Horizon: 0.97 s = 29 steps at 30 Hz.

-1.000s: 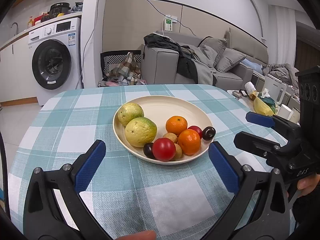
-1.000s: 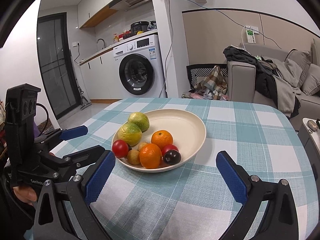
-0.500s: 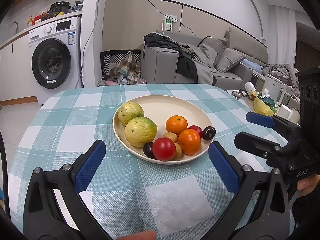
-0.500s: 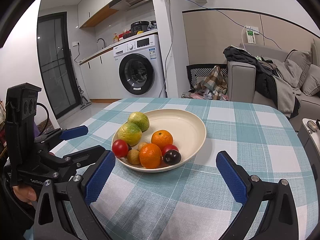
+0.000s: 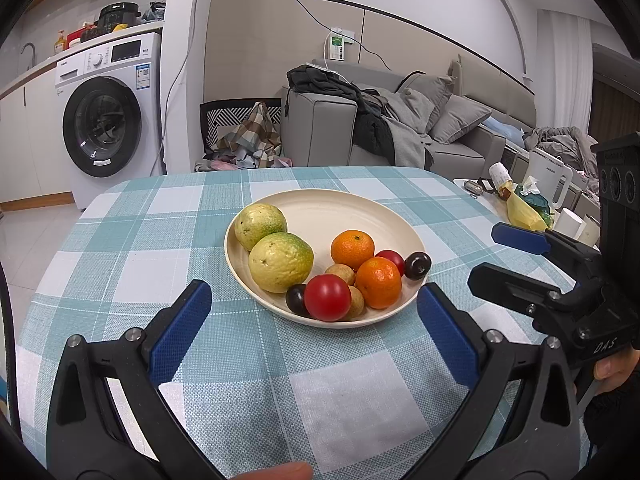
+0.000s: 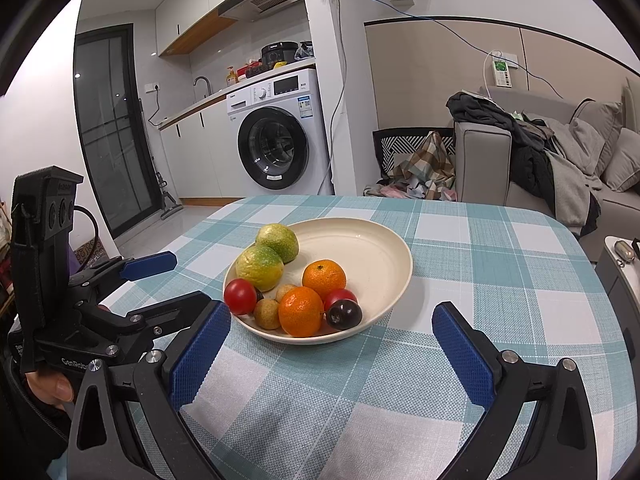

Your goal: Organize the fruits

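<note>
- Right now all the fruit sits together in the cream plate (image 5: pixel 400 224) on the checked surface (image 5: pixel 352 392): 2 green-yellow citrus (image 5: pixel 280 262) at its left, 2 oranges (image 5: pixel 378 282), 2 red tomatoes (image 5: pixel 327 297), 2 dark plums (image 5: pixel 417 265) and some small brown fruits (image 5: pixel 340 273) crowded at the near rim.
- My left tongs (image 5: pixel 312 332) are released, spread wide and holding nothing, low in front of the plate.
- My right tongs (image 6: pixel 332 356) are likewise released and bare, just short of the plate's near rim.
- This fits either fruit already gathered or fruit waiting to be sorted elsewhere; I cannot tell which.
- For any grasp here, I judge the round fruit will roll, so I would close across 1 piece's middle, gently, without nudging its neighbours or tipping the plate.
</note>
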Motion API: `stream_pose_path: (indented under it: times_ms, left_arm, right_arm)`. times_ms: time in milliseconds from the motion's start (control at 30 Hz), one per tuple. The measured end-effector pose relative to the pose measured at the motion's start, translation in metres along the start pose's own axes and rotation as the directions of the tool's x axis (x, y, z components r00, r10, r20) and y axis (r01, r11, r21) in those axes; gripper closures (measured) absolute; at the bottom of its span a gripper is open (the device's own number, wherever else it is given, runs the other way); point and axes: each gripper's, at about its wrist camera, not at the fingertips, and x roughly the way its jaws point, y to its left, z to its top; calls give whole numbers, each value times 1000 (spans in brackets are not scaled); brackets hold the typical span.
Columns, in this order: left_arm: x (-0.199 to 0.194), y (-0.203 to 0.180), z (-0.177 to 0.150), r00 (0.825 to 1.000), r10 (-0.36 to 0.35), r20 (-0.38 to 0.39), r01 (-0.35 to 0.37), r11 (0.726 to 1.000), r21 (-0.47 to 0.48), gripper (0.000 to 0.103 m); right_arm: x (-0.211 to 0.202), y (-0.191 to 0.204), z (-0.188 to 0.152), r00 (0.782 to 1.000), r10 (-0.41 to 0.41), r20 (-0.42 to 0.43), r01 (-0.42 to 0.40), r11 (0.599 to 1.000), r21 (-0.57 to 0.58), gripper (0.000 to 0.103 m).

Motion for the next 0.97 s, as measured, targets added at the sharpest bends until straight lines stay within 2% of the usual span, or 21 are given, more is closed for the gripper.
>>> stream_pose_path:
  times_ms: [967]
  left_arm:
    - [2, -2, -4, 1000, -1, -1, 1, 1000, 4, 1]
  right_arm:
    - [0, 0, 0, 1000, 0, 0, 0, 1000, -1, 0]
